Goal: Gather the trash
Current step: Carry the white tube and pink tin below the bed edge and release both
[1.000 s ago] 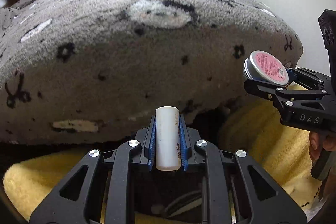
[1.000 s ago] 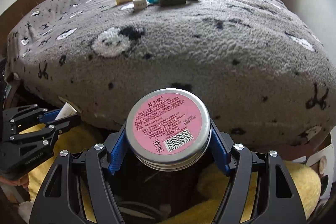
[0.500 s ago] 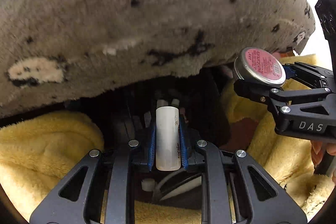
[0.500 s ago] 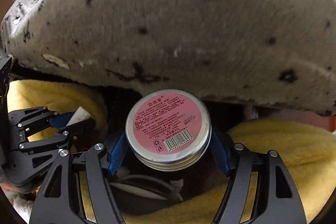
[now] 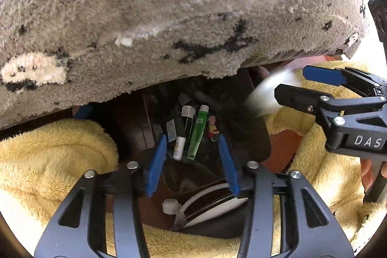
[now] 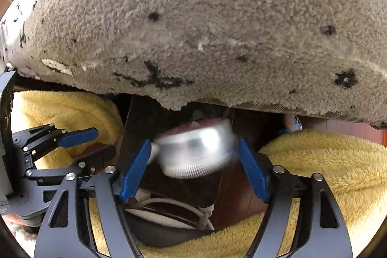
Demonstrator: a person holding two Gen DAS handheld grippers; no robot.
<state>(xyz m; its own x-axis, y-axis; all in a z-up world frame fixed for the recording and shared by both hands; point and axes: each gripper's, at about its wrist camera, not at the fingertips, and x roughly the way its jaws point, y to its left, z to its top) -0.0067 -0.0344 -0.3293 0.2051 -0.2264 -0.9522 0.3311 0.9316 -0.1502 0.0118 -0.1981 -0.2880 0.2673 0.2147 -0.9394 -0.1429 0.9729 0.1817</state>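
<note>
Both tongs are pointing steeply down over the dark bin (image 5: 244, 137) tucked between the yellow fleece blanket (image 5: 53, 154) and the overhang of the grey speckled bed cover (image 5: 169, 16). My left tongs (image 5: 192, 156) have just been opening and stand partly spread with nothing between the blue pads; straight past them, in the bin, I see a small white tube (image 5: 179, 148) lying among a green tube (image 5: 199, 134) and other bits. My right tongs (image 6: 194, 161) have just been opening too: the pads sit clear of the round tin (image 6: 193, 149), which shows as a silver blur between them, tilted, right over the bin mouth. From the left camera the same tin is a pale smear (image 5: 268, 94) at the tip of the right tongs. A white cable (image 6: 174, 209) loops below, inside the bin.
</note>
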